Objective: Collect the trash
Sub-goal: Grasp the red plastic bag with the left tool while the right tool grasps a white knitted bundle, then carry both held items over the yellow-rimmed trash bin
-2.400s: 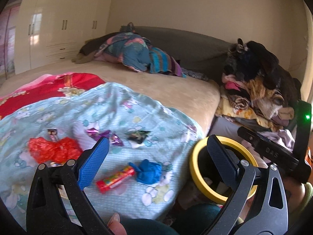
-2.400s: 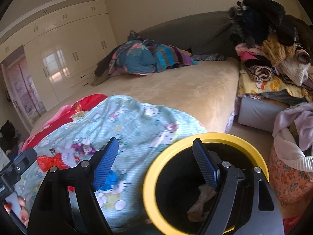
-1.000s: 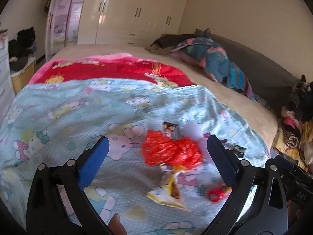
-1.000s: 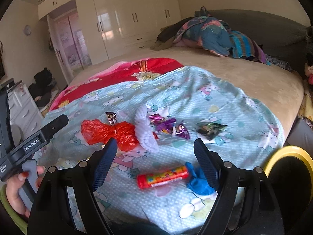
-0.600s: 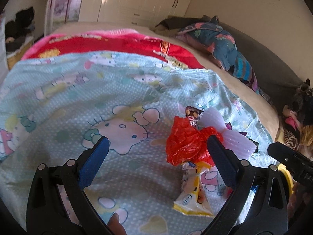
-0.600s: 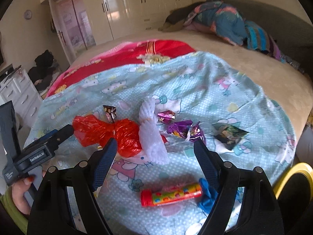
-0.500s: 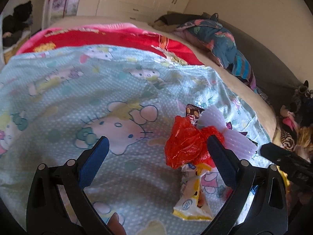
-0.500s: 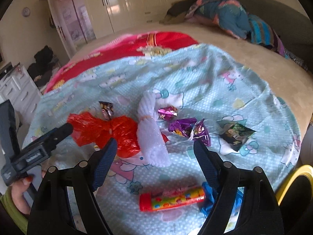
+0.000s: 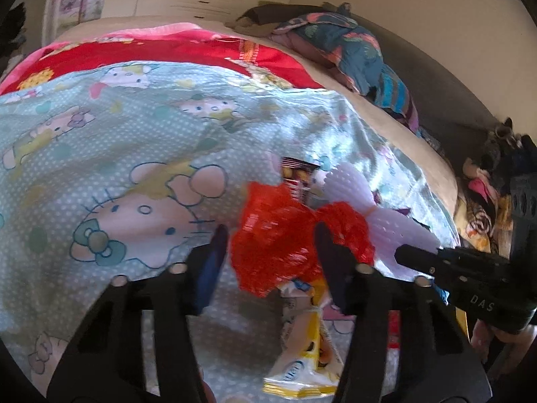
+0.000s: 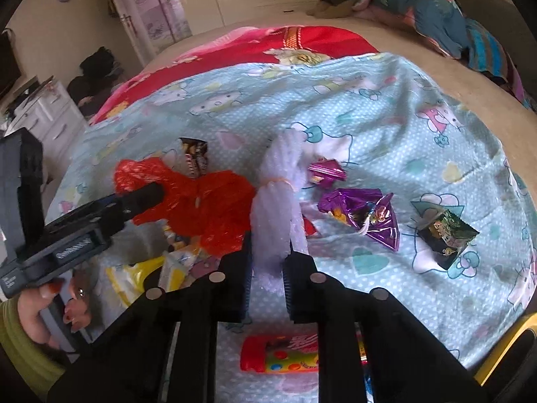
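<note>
Both jaws, wide a second ago, are closing. The right hand-held gripper [image 10: 266,262] pinches the near end of the white foam net [image 10: 277,201]; the left hand-held gripper [image 9: 268,255] straddles the red plastic bag [image 9: 278,235], not yet squeezing. Both lie mid-bed [image 10: 386,100], wrappers beyond; lifting likely follows.

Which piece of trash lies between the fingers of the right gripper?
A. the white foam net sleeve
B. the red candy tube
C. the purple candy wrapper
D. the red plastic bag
A: in the right wrist view the right gripper has its jaws closing on the near end of the white foam net sleeve, while the red plastic bag lies to its left.
</note>
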